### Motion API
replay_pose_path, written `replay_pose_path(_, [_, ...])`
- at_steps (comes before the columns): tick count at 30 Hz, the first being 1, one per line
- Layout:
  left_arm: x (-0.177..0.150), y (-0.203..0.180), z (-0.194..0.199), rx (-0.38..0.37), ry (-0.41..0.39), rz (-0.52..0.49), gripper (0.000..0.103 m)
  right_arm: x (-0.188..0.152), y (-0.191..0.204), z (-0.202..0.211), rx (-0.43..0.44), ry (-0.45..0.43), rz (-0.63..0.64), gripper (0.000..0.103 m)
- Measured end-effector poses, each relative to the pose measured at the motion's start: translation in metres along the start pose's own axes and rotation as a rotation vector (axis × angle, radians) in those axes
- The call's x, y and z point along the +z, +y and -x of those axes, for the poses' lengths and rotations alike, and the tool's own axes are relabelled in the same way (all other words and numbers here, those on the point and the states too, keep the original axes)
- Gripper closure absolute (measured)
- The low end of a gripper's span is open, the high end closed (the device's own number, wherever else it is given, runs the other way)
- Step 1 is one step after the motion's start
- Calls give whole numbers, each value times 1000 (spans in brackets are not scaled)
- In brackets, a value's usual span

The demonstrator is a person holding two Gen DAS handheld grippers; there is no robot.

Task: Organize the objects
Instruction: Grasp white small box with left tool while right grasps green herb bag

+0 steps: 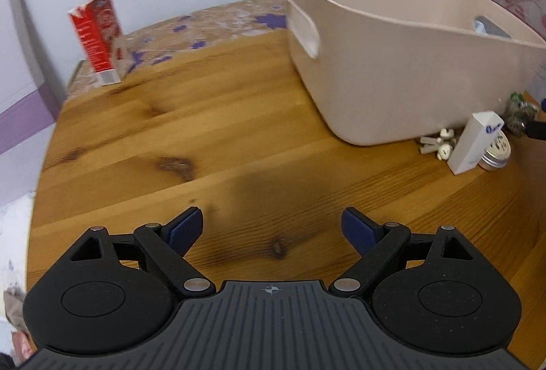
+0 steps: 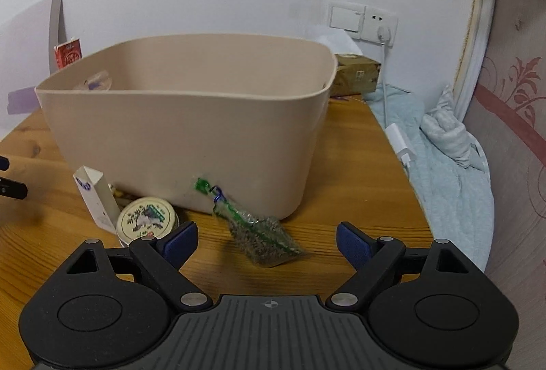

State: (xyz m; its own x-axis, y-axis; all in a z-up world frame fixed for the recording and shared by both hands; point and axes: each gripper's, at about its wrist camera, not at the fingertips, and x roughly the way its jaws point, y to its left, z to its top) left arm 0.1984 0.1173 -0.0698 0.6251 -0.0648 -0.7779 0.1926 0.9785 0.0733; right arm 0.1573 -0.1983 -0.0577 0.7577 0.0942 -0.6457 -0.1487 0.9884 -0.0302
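Beige bin (image 2: 191, 131) beyond spread-fingered right gripper (image 2: 268, 243), clear packet (image 2: 262, 233) between; left gripper (image 1: 271, 226) likewise agape.

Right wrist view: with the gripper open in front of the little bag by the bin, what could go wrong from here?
The right gripper is open near the clear bag; the bag looks soft, so the pads may pinch only film and let it slip. The round tin and white box stand close by on the left, so a wide approach could knock them. The beige bin right behind leaves little room.
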Motion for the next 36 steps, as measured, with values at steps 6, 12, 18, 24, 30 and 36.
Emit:
replay_pose_path(6, [5, -18, -16, -40, -11, -11, 12, -4, 3, -11, -5, 12, 2, 19])
replay_pose_path(12, [9, -46, -4, -156, -55, -23, 12, -6, 6, -11, -2, 4, -5, 29])
replay_pose_path(18, [15, -93, -3, -230, -100, -32, 12, -6, 10, -10, 6, -11, -4, 39])
replay_pose_path(24, [27, -119, -13, -209, -99, 29, 13, -6, 10, -12, 29, -4, -18, 59])
replay_pose_path(30, [37, -120, -19, -241, -72, 84, 60, -6, 16, -8, 68, 2, -2, 74])
replay_pose_path(36, [39, -120, -15, -219, -74, 78, 70, -8, 24, 4, 85, -9, -5, 76])
